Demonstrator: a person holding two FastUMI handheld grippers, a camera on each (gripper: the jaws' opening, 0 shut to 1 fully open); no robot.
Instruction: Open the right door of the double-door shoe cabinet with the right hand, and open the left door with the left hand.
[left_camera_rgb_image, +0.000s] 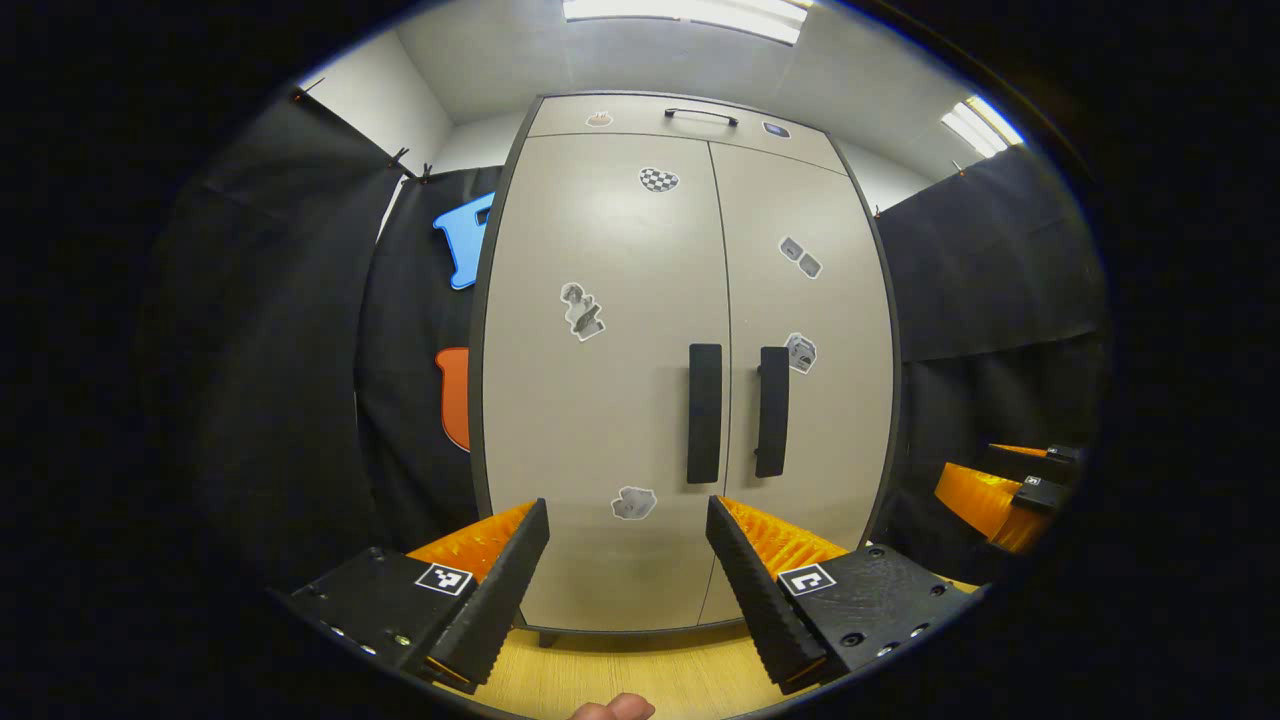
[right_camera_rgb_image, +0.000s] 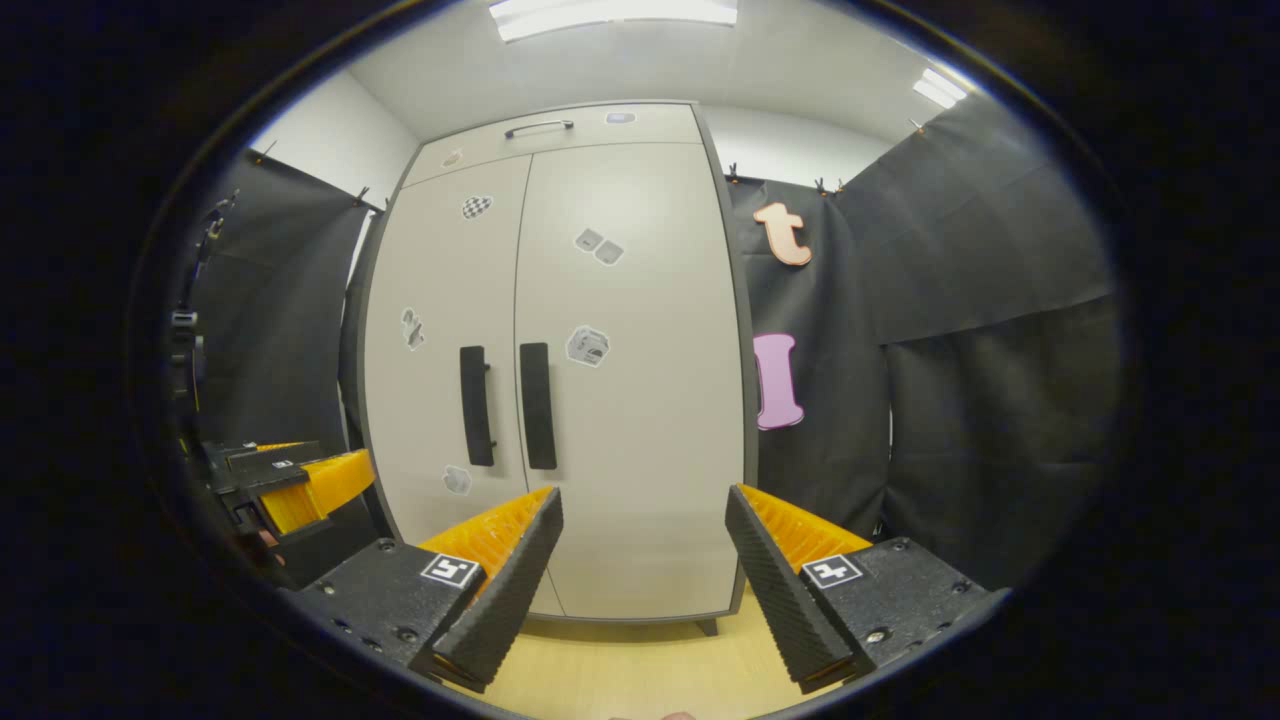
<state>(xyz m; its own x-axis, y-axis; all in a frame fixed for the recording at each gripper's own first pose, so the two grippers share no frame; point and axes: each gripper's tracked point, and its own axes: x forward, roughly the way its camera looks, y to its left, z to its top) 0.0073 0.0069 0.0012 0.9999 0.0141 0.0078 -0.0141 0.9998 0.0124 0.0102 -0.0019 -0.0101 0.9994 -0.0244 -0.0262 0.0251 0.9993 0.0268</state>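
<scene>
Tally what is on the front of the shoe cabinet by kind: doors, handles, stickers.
Doors: 2, left door and right door, both closed.
Vertical door handles: 2, left handle and right handle.
Top panel handle: 1.
Stickers on the two doors: 5, three on the left, two on the right.
Total: 10.

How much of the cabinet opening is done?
Nothing is done yet: the right door and left door are both shut. The right gripper and left gripper hang in front of the cabinet with jaws open, holding nothing. Left to do: grab the right handle, pull, then the left handle.
</scene>
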